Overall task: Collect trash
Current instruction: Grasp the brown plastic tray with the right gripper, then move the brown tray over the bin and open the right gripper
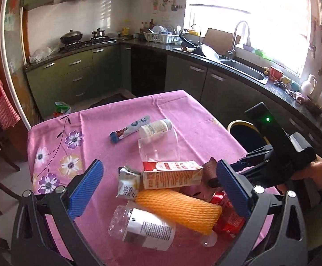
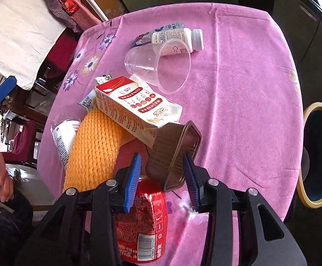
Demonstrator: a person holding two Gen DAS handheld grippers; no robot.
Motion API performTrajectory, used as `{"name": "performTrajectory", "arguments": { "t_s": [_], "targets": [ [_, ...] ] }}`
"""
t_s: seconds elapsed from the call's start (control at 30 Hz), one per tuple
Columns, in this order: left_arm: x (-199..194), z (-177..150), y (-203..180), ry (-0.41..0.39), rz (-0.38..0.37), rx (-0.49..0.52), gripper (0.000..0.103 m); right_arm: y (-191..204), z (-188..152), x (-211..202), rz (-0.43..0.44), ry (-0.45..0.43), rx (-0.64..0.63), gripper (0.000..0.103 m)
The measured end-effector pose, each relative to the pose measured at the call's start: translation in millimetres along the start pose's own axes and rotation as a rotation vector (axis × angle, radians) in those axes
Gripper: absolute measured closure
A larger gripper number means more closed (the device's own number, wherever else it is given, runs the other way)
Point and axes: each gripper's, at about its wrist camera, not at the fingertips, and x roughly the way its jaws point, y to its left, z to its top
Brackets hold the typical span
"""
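Note:
Trash lies on a pink tablecloth point(image 1: 183, 110): a red-and-white carton point(image 1: 172, 174) point(image 2: 136, 106), an orange foam net point(image 1: 178, 210) point(image 2: 94, 153), a red can point(image 1: 225, 212) point(image 2: 143, 223), a clear cup point(image 1: 158, 148) point(image 2: 158, 66), a white bottle point(image 1: 155, 128) point(image 2: 178, 41), a labelled clear bottle point(image 1: 141, 228) and wrappers. My right gripper point(image 2: 162, 177) is shut on a brown plastic tray point(image 2: 174, 153), tilted above the can. My left gripper point(image 1: 161, 190) is open over the pile, empty.
A black bin with a yellow rim point(image 2: 318, 155) point(image 1: 245, 133) stands beside the table's right edge. A blue-and-grey tube wrapper point(image 1: 129, 128) lies at the far side. Kitchen counters and a sink point(image 1: 245, 68) are beyond. Chairs point(image 2: 23, 141) stand to the left.

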Motion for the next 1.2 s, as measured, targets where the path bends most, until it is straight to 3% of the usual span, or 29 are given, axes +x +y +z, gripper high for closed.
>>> {"name": "performTrajectory", "arguments": {
  "t_s": [0.1,0.2,0.5,0.63,0.73,0.9,1.03,1.13,1.2],
  "targets": [
    [0,-10,7,0.007,0.002,-0.012,0.006,2,-1,9,-0.016,0.014,-0.004,0.067],
    [2,-15,10,0.021,-0.004,-0.022,0.006,0,-3,10,-0.032,0.007,-0.005,0.087],
    [11,-10,8,0.040,-0.015,-0.003,0.006,-19,-9,-48,-0.002,-0.135,0.018,0.087],
    [25,2,2,0.076,-0.036,0.021,0.006,-74,-13,-87,-0.115,-0.235,0.110,0.087],
    [39,13,-4,0.104,-0.058,0.041,0.006,-137,-16,-98,-0.227,-0.250,0.221,0.087],
    [61,28,-13,0.136,-0.056,0.059,0.006,-228,-16,-68,-0.362,-0.156,0.343,0.086],
    [77,33,-15,0.180,-0.067,0.040,0.006,-271,-17,-33,-0.388,-0.081,0.396,0.086],
    [87,35,-15,0.204,-0.059,0.030,0.006,-292,-18,-21,-0.415,-0.060,0.425,0.064],
    [93,35,-15,0.219,-0.045,0.022,0.006,-301,-21,-20,-0.423,-0.061,0.436,0.063]
  ]
}}
